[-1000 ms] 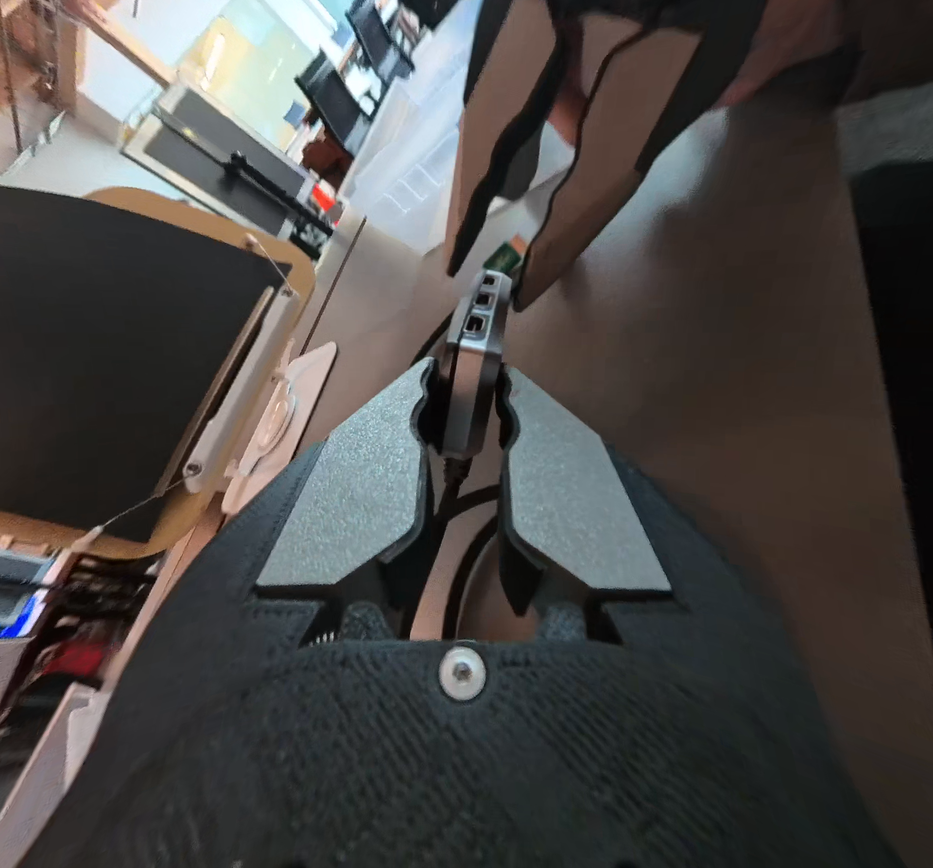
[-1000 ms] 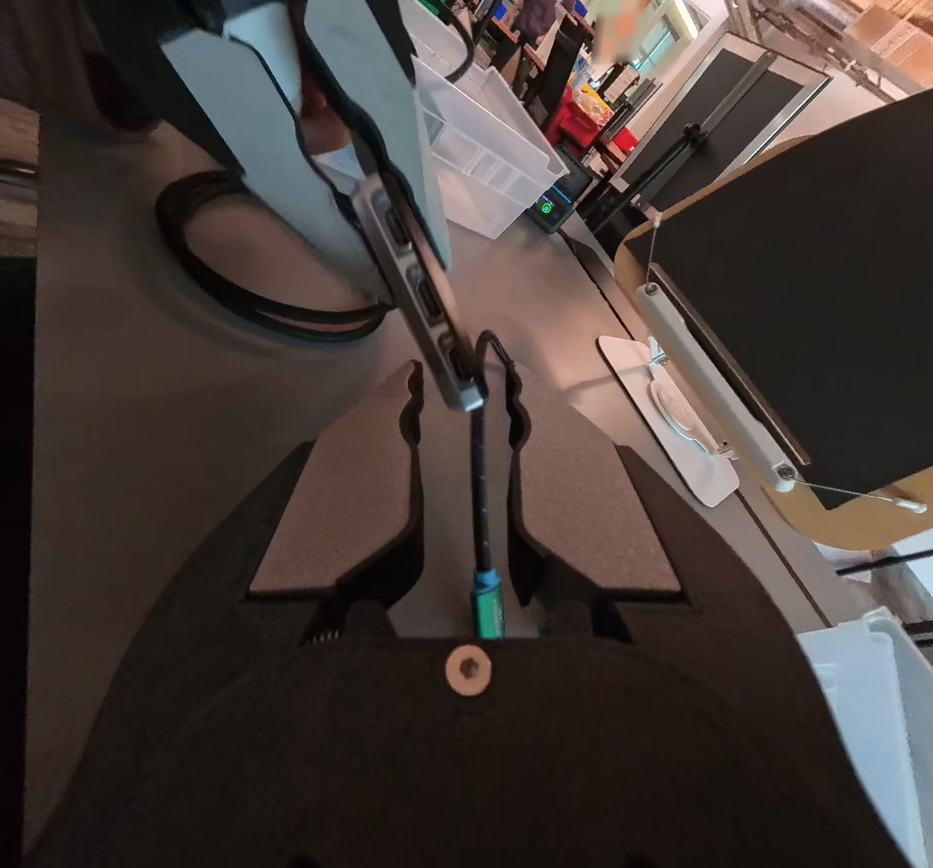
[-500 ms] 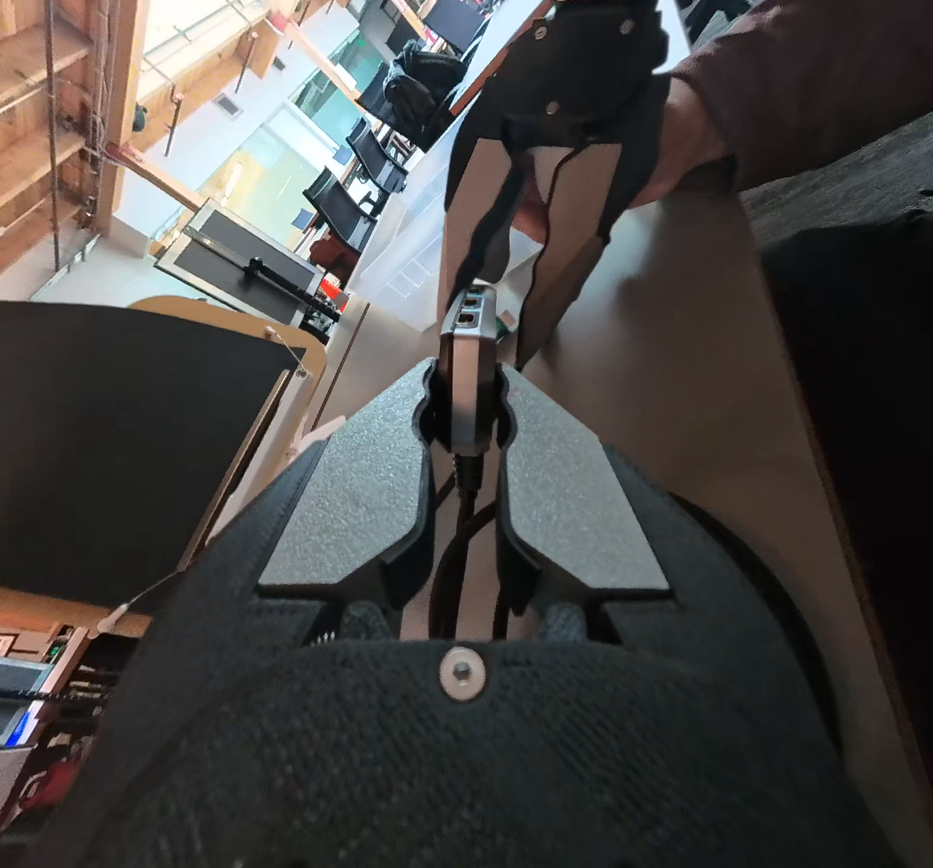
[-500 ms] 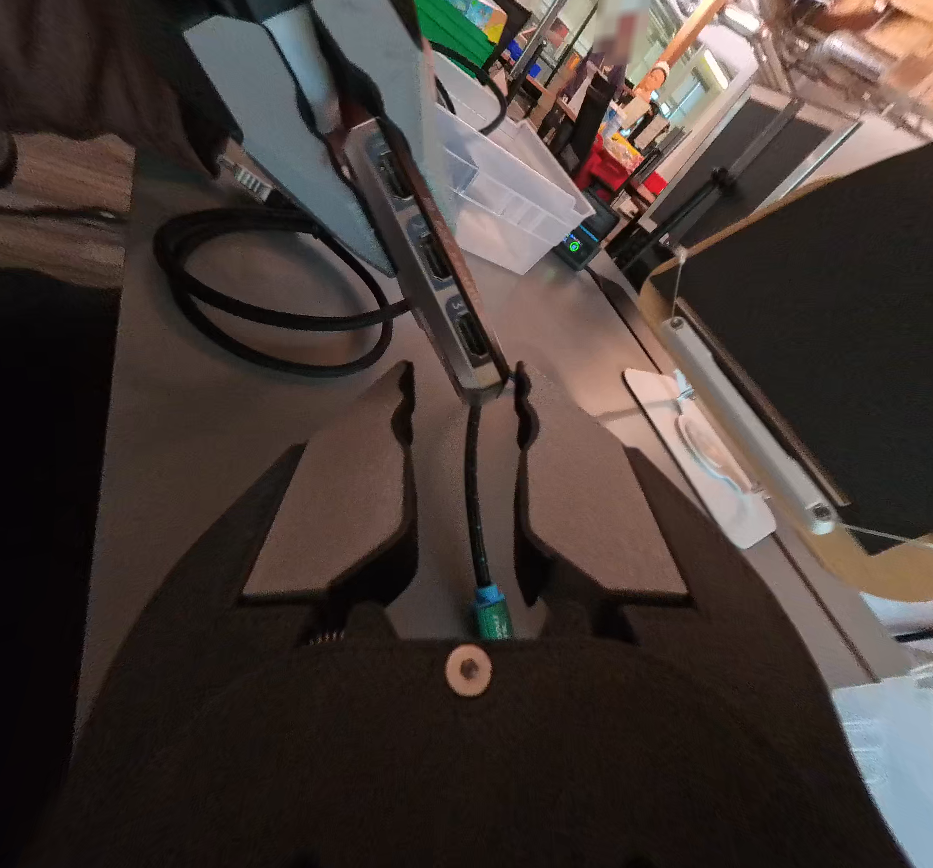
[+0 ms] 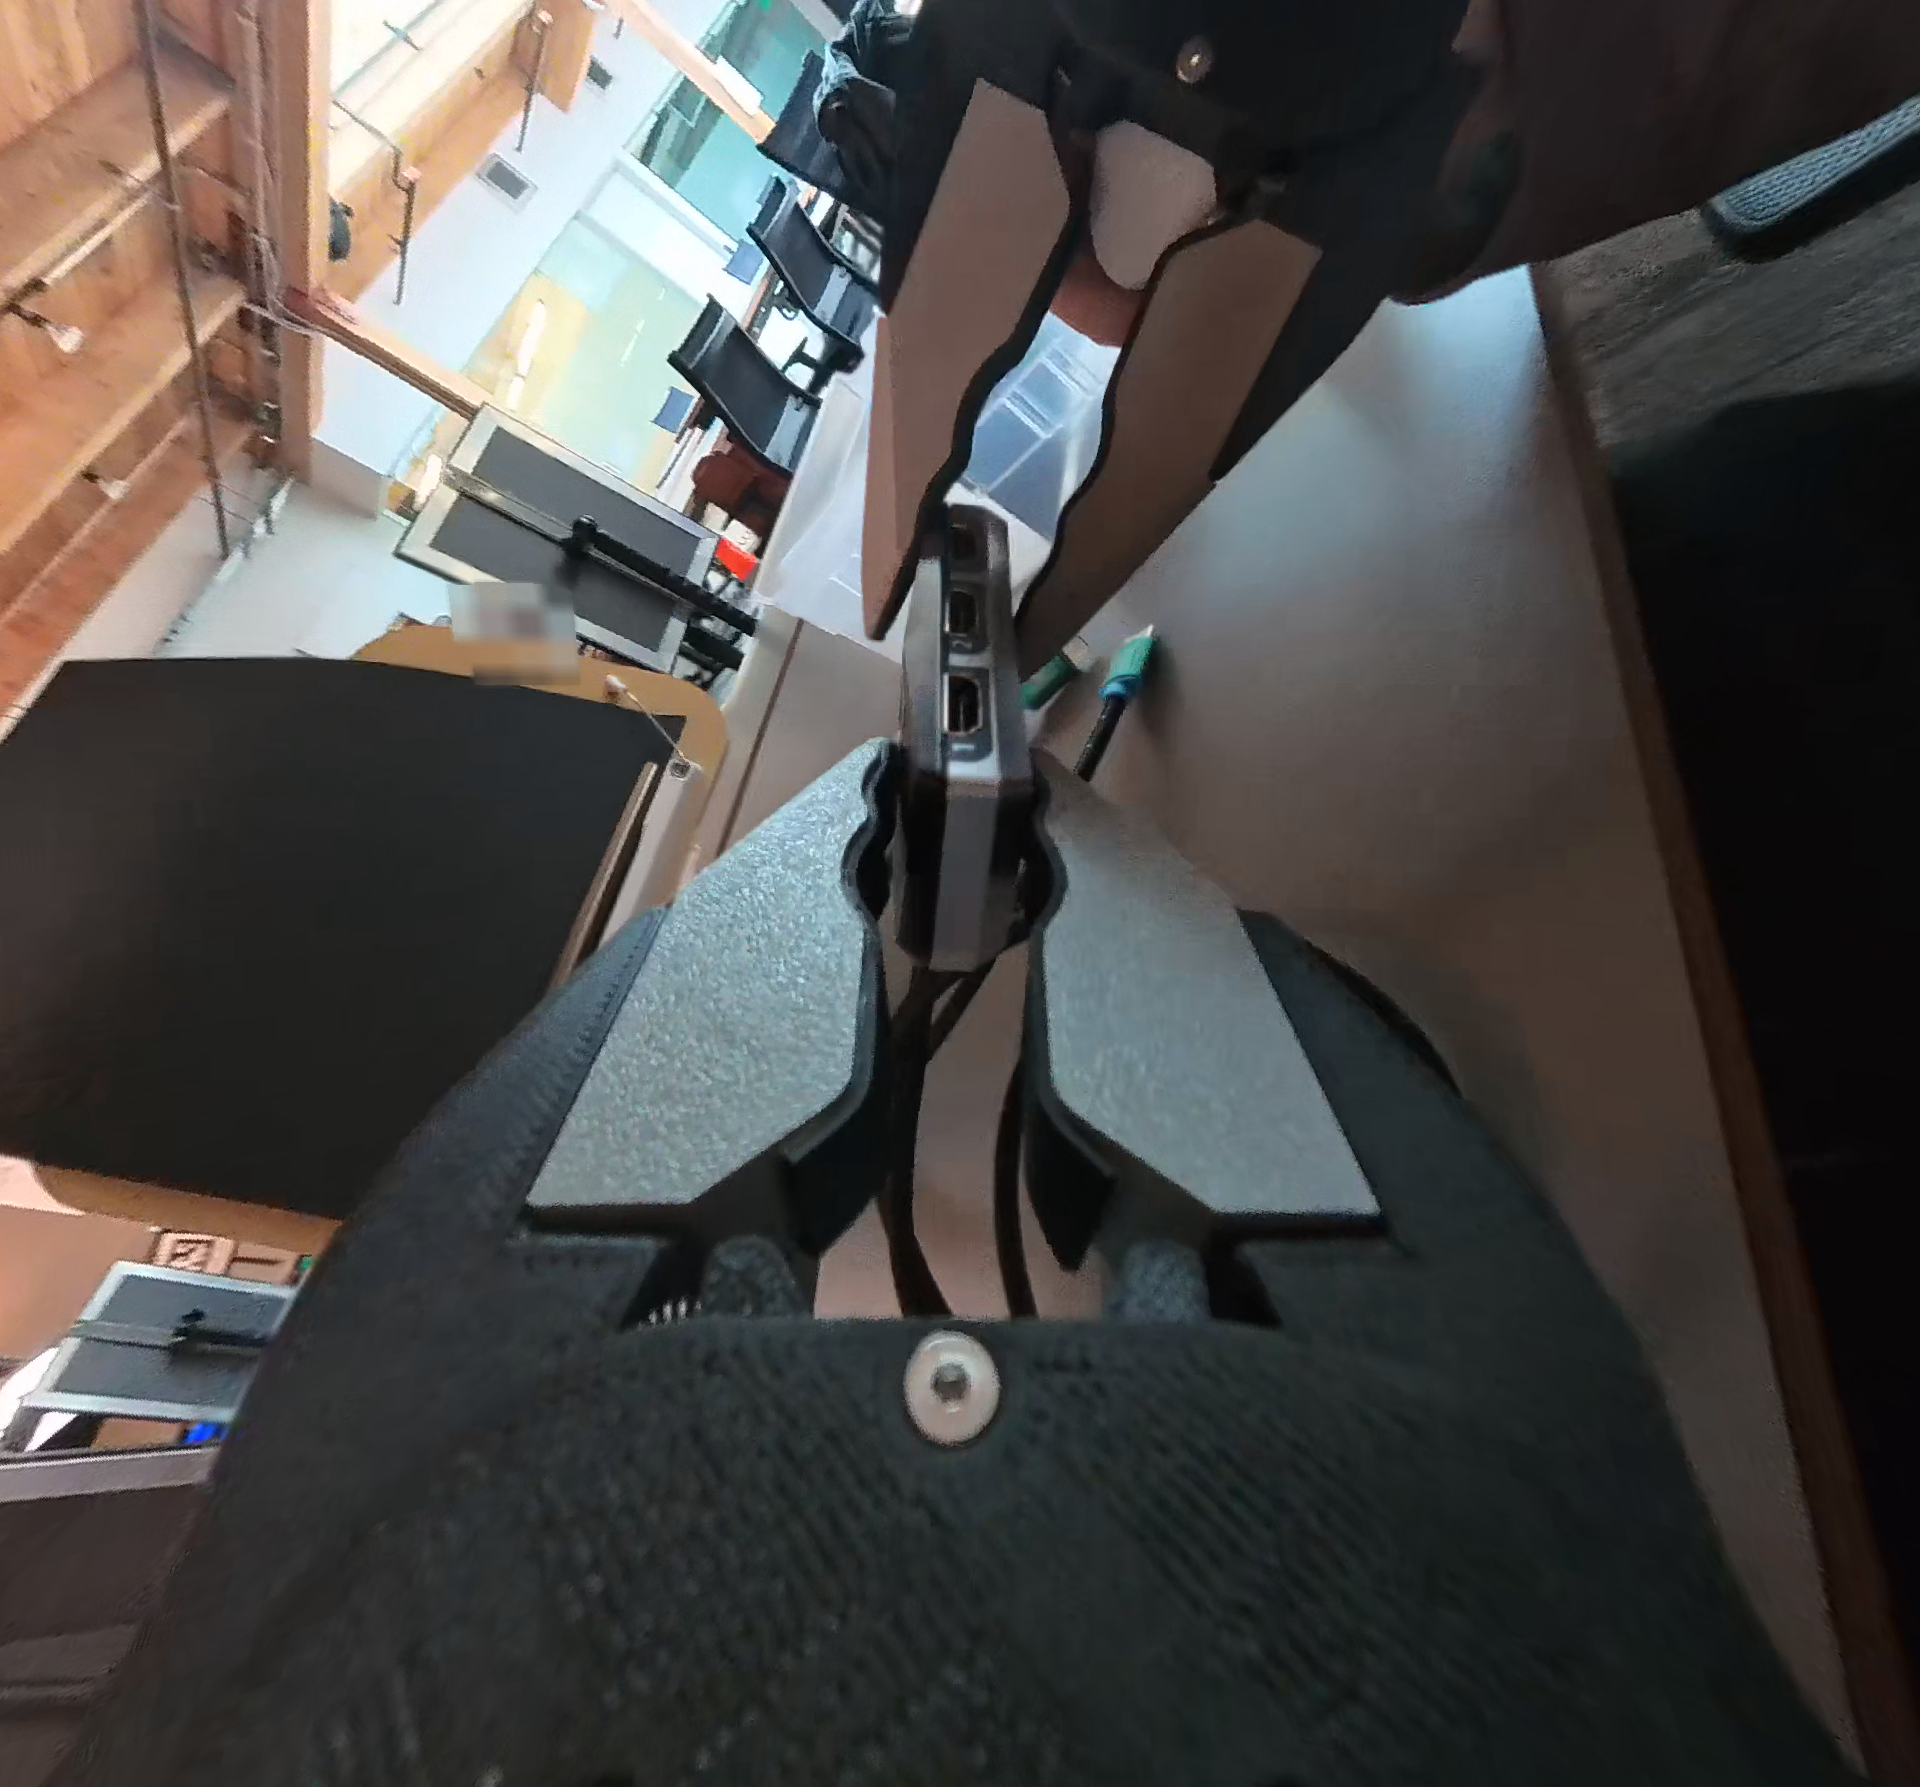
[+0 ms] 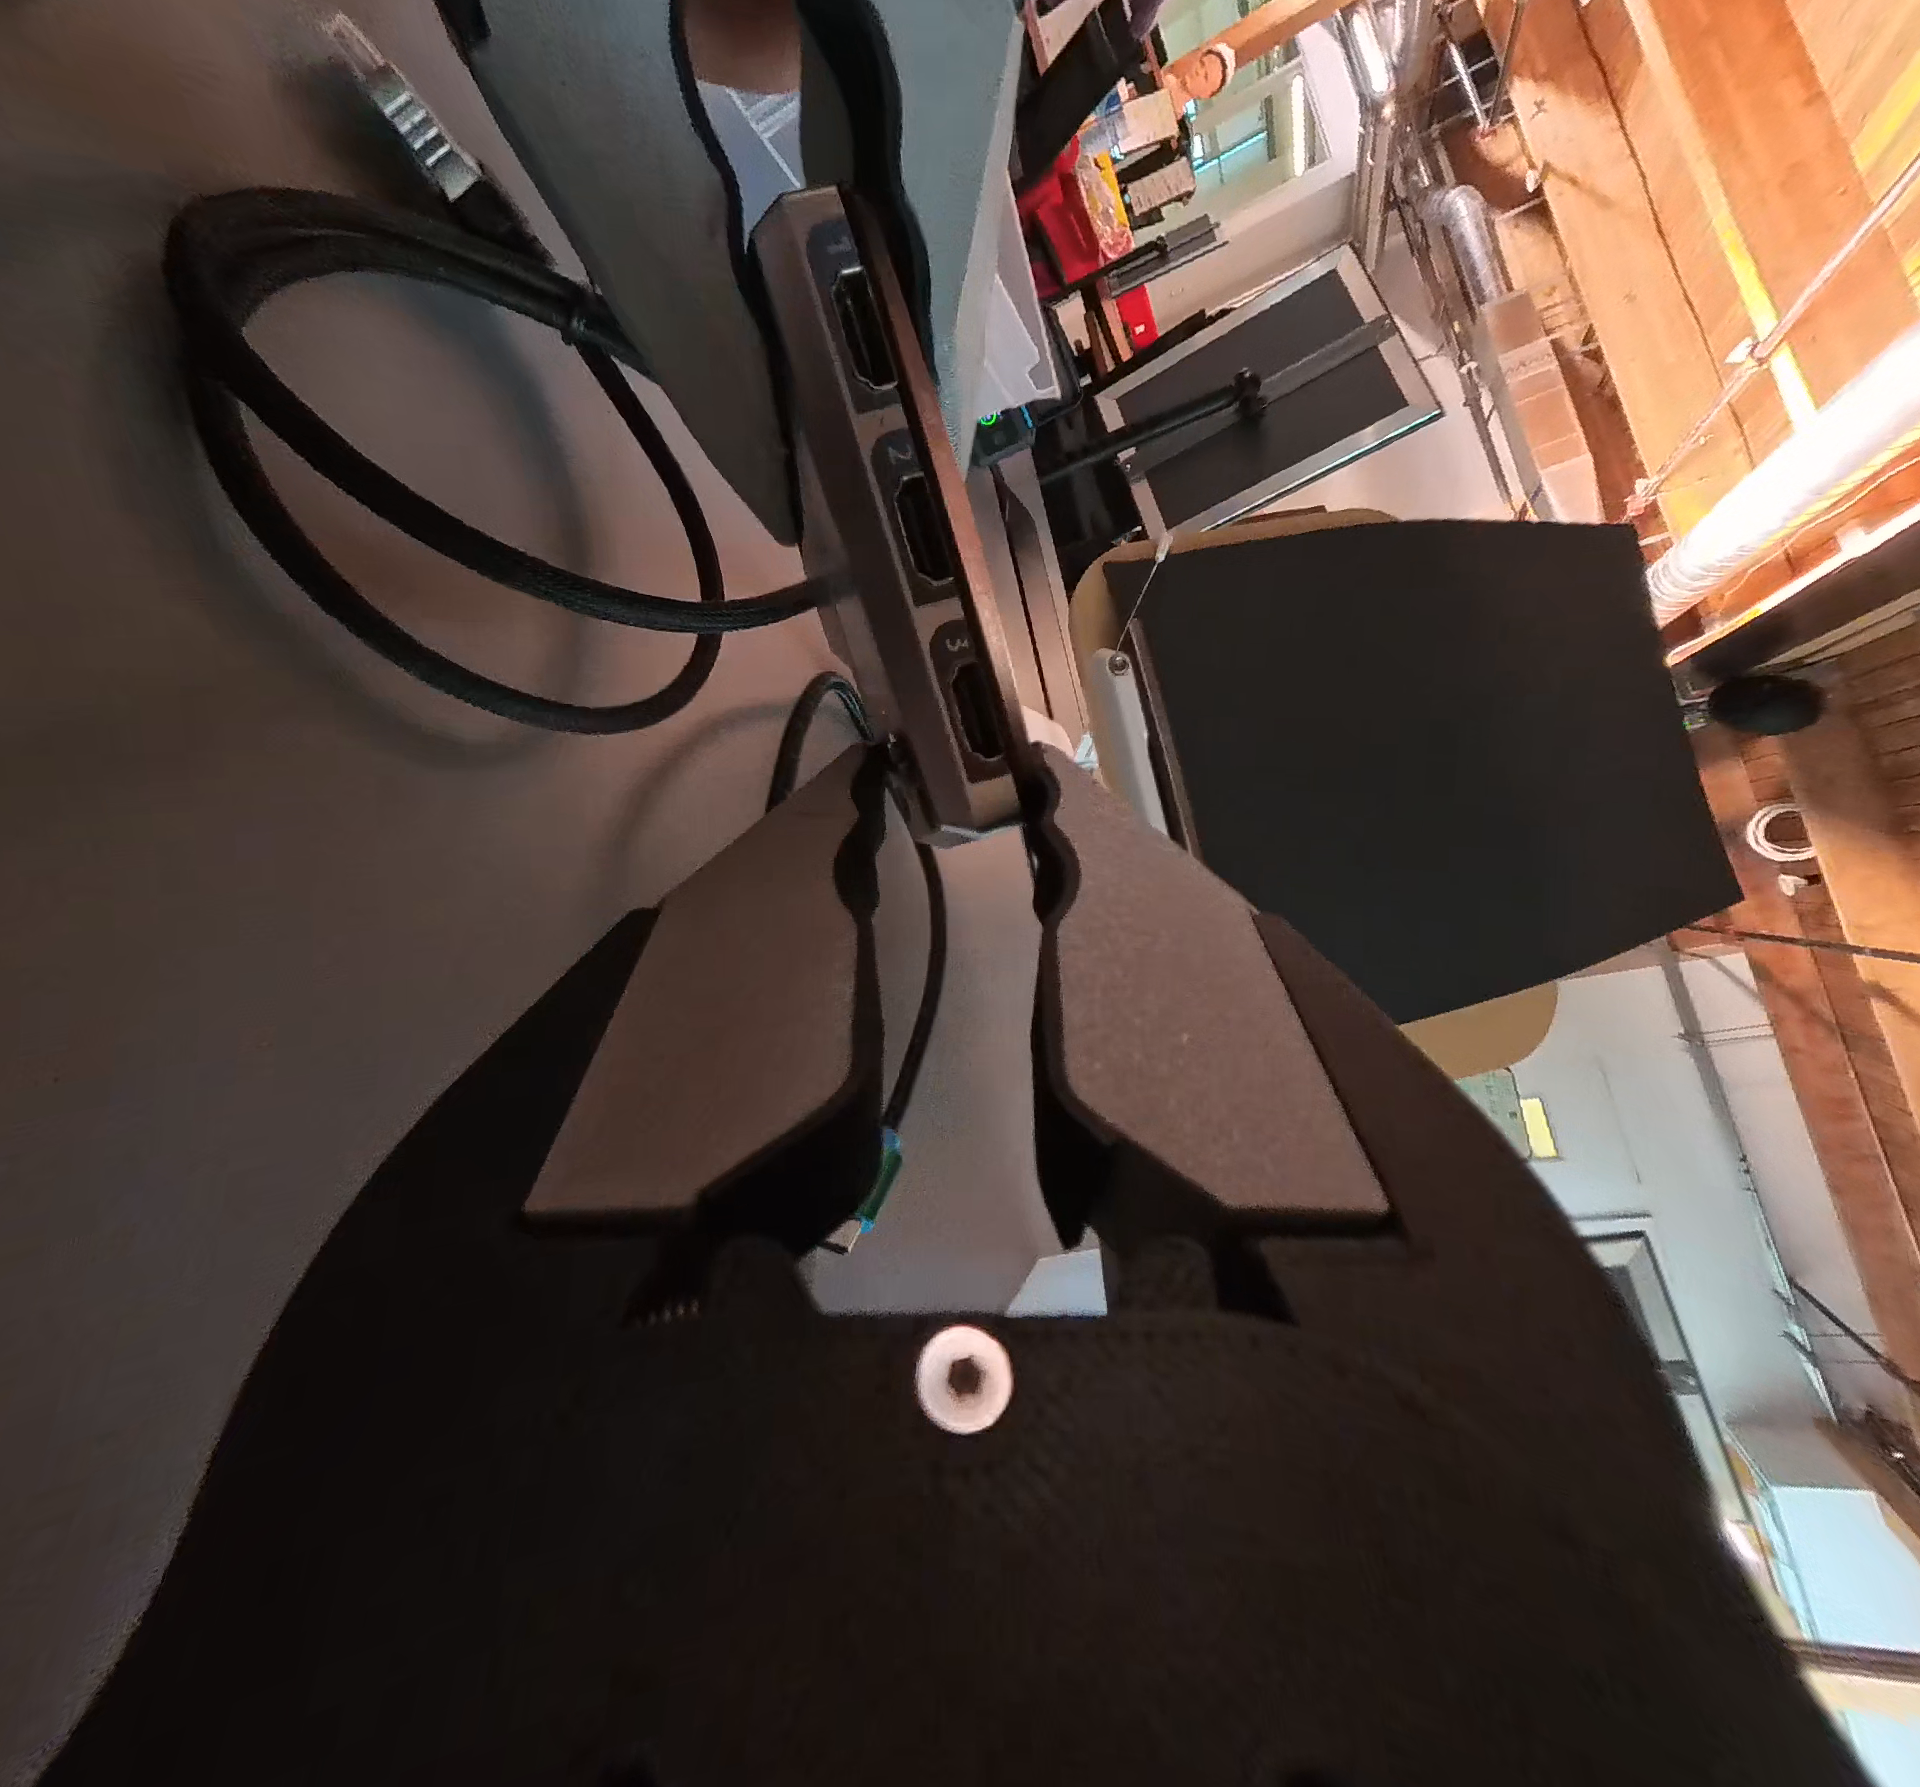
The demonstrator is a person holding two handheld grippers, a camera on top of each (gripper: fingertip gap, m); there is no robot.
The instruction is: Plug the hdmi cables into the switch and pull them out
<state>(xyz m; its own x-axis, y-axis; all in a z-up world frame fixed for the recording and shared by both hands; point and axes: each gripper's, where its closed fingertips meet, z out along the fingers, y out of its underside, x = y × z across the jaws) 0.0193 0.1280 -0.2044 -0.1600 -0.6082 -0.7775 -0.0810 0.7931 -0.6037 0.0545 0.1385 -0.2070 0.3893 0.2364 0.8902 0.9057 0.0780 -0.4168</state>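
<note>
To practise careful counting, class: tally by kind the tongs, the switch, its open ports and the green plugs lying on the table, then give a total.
Tongs: 2 (left tongs, right tongs)
Switch: 1
Open ports: 3
Green plugs: 2
Total: 8

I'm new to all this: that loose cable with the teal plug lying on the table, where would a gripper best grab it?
Probably by the teal plug, not the thin black cable behind it, which would likely bend or slip. The plug lies flat on the table with open space around it, so come down from above, one finger on each long side, leaving its metal tip free for the port.
</note>
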